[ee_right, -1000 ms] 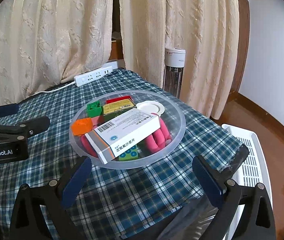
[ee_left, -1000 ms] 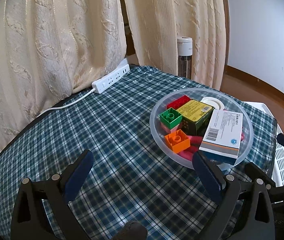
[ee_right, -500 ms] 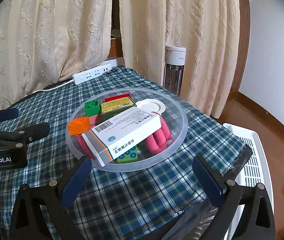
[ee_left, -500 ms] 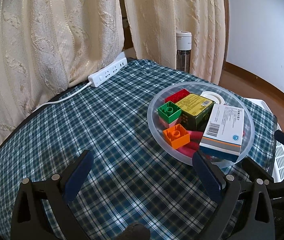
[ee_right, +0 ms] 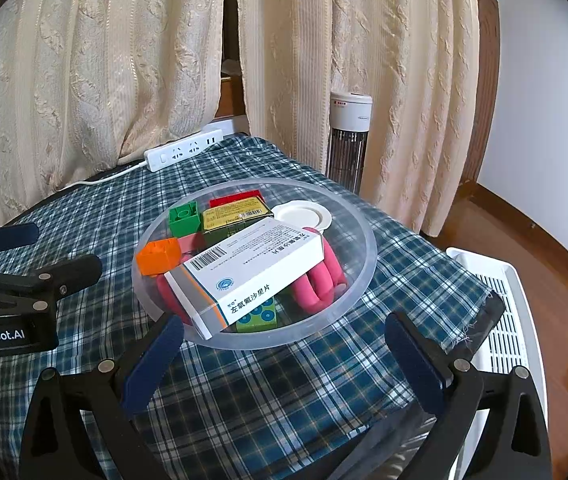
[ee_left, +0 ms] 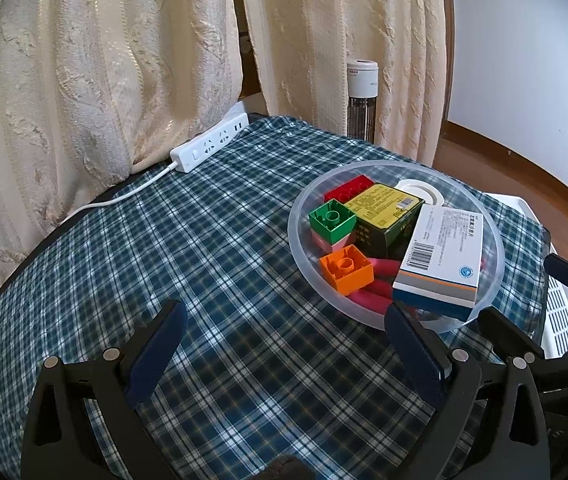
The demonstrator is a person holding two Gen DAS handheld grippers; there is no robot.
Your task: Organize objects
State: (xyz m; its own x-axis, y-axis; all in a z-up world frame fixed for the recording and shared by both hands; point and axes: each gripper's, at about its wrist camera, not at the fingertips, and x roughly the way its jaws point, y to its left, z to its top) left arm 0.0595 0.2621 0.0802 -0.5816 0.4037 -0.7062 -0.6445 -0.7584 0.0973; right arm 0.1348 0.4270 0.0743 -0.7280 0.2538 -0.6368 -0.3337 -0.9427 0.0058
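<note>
A clear plastic bowl (ee_left: pixel 300 240) (ee_right: pixel 364 240) stands on the plaid tablecloth. It holds a white medicine box (ee_left: pixel 442 256) (ee_right: pixel 251 268), a green-yellow box (ee_left: pixel 384 216) (ee_right: pixel 235 216), green (ee_left: pixel 332 220), orange (ee_left: pixel 346 268) (ee_right: pixel 159 256) and red (ee_left: pixel 348 188) bricks, pink rolls (ee_right: pixel 320 284) and a white lid (ee_right: pixel 302 216). My left gripper (ee_left: pixel 284 344) is open, low, in front and left of the bowl. My right gripper (ee_right: pixel 284 356) is open just short of the bowl's near rim. Nothing sits between either pair of fingers.
A white power strip (ee_left: pixel 209 144) (ee_right: pixel 183 152) with its cable lies at the table's back edge against cream curtains. A white tower heater (ee_right: pixel 350 140) stands behind the table. A white slatted rack (ee_right: pixel 500 320) sits on the floor at right.
Both grippers have drifted a little, so the bowl sits slightly lower and closer in the right wrist view. Both stay open and the bowl's contents have not moved.
</note>
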